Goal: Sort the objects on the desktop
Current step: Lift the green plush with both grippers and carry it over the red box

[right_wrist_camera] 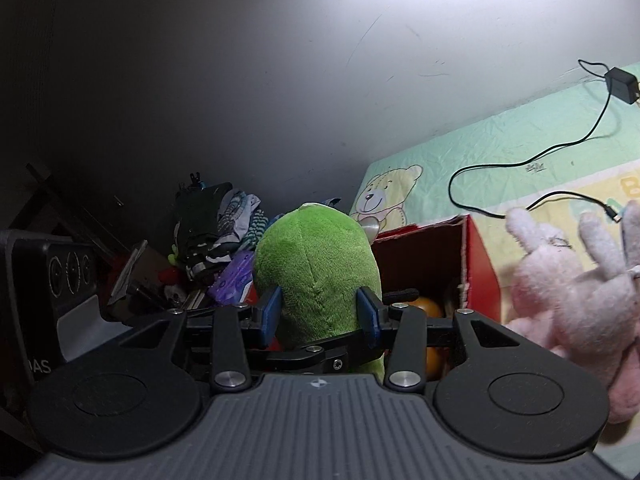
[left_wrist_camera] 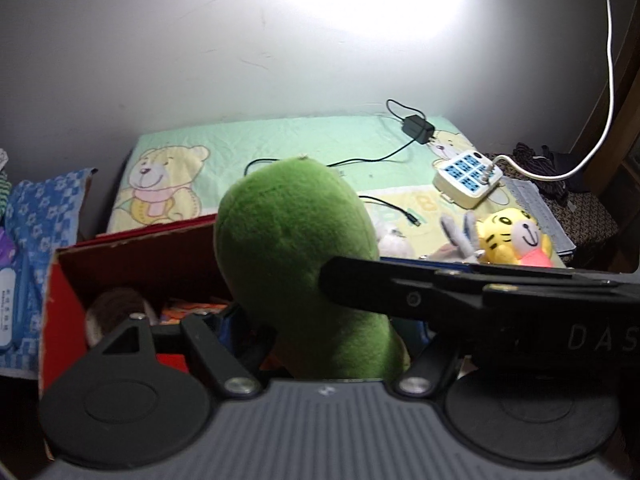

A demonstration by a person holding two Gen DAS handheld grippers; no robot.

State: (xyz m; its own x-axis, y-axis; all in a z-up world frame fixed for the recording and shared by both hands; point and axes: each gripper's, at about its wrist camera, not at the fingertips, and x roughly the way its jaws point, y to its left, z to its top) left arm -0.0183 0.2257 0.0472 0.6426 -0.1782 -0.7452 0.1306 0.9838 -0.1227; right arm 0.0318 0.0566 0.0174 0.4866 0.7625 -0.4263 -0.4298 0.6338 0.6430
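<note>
We see 1 green plush (right_wrist_camera: 316, 264) clamped by our R gripper (right_wrist_camera: 318, 312); L gripper (left_wrist_camera: 304, 320) grip unclear. 1 red box (left_wrist_camera: 132, 264), "DAS" legible.

1. My left gripper (left_wrist_camera: 308, 320) meets a green plush toy (left_wrist_camera: 296, 264), upright over the red box (left_wrist_camera: 132, 256); its grip is hidden.
2. The right gripper (left_wrist_camera: 460, 292) presses in from the right.
3. Behind: a yellow tiger plush (left_wrist_camera: 516, 238) and white power strip (left_wrist_camera: 468, 178) on a bear-print cloth (left_wrist_camera: 224, 152).
</note>
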